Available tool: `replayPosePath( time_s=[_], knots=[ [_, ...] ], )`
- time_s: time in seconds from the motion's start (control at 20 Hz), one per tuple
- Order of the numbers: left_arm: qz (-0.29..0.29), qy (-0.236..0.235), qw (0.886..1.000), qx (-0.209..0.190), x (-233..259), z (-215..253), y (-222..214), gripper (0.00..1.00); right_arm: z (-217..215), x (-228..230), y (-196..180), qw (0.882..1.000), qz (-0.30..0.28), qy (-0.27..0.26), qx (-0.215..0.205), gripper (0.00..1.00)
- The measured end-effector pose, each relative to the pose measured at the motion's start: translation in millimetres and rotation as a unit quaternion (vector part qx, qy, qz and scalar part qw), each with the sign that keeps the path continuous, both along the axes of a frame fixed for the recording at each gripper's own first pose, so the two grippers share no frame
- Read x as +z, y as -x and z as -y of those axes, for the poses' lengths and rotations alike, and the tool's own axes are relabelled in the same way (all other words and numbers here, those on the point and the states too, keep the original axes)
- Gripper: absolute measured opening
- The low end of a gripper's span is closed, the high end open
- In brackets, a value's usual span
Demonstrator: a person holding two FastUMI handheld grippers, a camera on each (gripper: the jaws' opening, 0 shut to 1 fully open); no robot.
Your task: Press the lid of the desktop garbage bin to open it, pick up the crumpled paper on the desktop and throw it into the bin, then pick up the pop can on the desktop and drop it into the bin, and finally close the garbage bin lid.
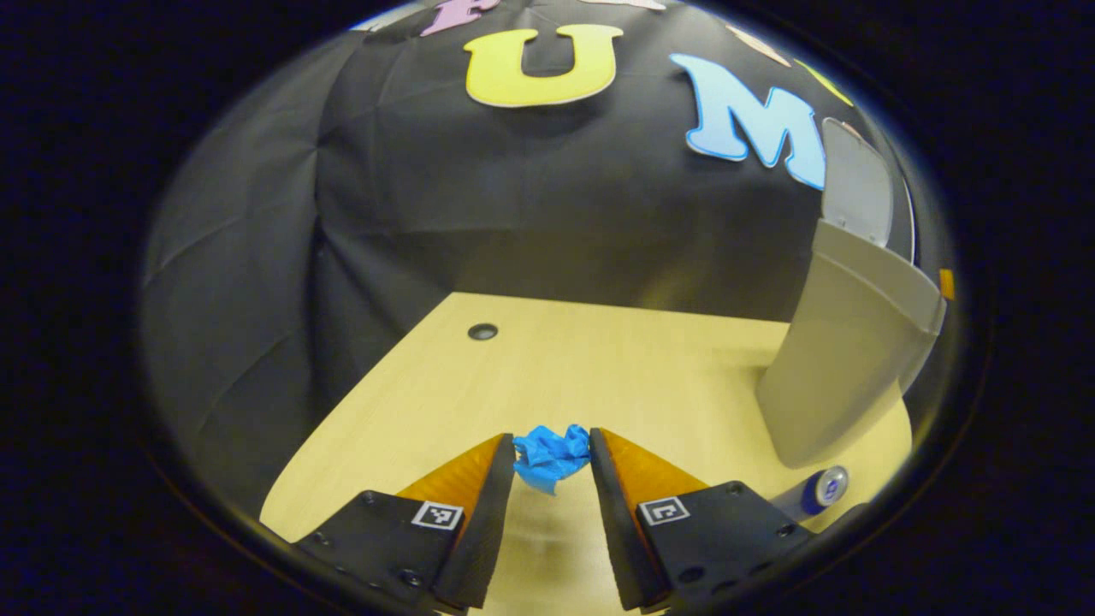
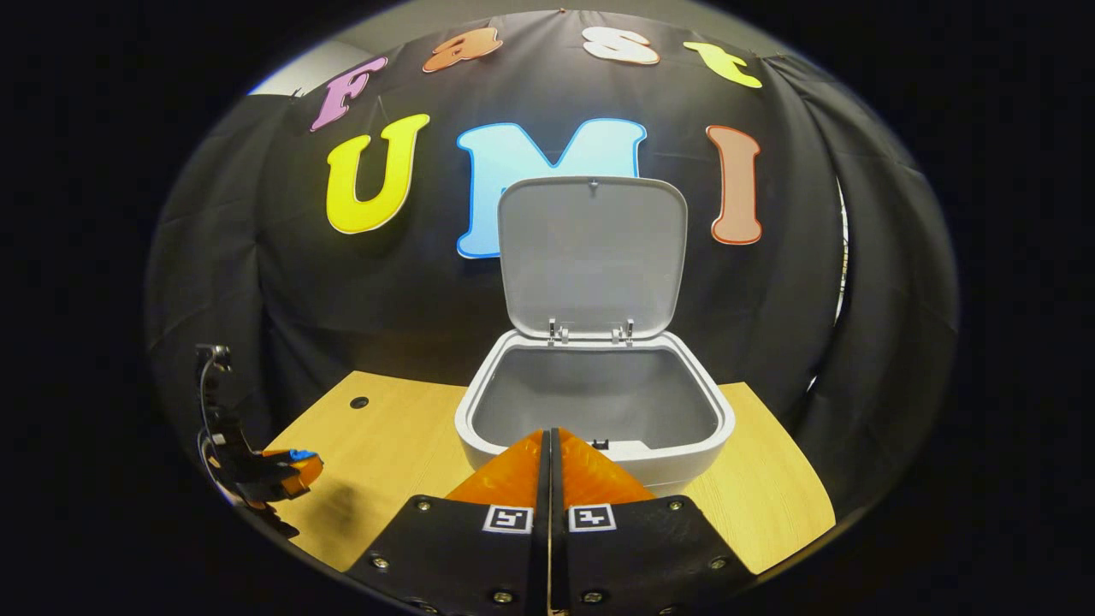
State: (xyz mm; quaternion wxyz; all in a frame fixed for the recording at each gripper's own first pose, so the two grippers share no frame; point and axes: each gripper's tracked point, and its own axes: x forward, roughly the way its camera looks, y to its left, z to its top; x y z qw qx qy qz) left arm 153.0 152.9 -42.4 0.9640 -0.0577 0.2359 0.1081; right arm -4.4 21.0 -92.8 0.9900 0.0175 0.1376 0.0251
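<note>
In the left gripper view, the blue crumpled paper (image 1: pixel 552 456) sits pinched between both fingertips of my left gripper (image 1: pixel 552 445), just above the wooden desktop (image 1: pixel 530 376). The grey bin (image 1: pixel 834 368) stands to the right with its lid (image 1: pixel 855 184) raised. A pop can (image 1: pixel 821 489) lies by the bin's base. In the right gripper view, the bin (image 2: pixel 594 419) is open and empty, its lid (image 2: pixel 592 252) upright. My right gripper (image 2: pixel 548 438) hovers shut in front of its near rim, holding nothing. The left gripper (image 2: pixel 287 470) with blue paper (image 2: pixel 301 454) is at far left.
A small round cable hole (image 1: pixel 482 331) sits in the desktop near the back left corner, seen again as the hole (image 2: pixel 359 401) in the right gripper view. Black cloth walls close the desk at the back and sides. The desk's edges fall away left and right.
</note>
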Motion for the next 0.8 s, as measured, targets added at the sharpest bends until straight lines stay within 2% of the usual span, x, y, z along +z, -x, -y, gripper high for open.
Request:
replayPosePath(
  time_s=[0.05, 0.2, 0.4, 0.45, 0.5, 0.8],
  knots=[
    [0.012, 0.001, 1.000, -0.008, 13.2, 8.2, -7.8, 0.63, 1.7, -1.6, 2.5, 1.000, -0.001, -0.001, 0.000, 0.01],
    [0.047, 0.001, 0.999, -0.025, 53.7, 30.0, -24.4, 0.63, 8.1, -6.4, 8.9, 1.000, -0.004, -0.004, -0.004, 0.01],
    [0.088, 0.007, 0.995, -0.040, 99.6, 58.7, -39.9, 0.58, 17.8, -15.2, 18.0, 1.000, -0.013, -0.006, -0.009, 0.01],
    [0.096, 0.007, 0.994, -0.046, 110.7, 65.3, -42.8, 0.63, 20.2, -17.2, 20.1, 1.000, -0.015, -0.005, -0.009, 0.01],
    [0.105, 0.007, 0.993, -0.052, 121.3, 73.4, -45.4, 0.63, 22.0, -19.4, 21.9, 1.000, -0.017, -0.005, -0.009, 0.01],
    [0.152, -0.019, 0.982, -0.114, 180.6, 128.8, -61.7, 0.58, 27.9, -25.3, 28.5, 1.000, -0.022, -0.004, -0.007, 0.01]
  ],
)
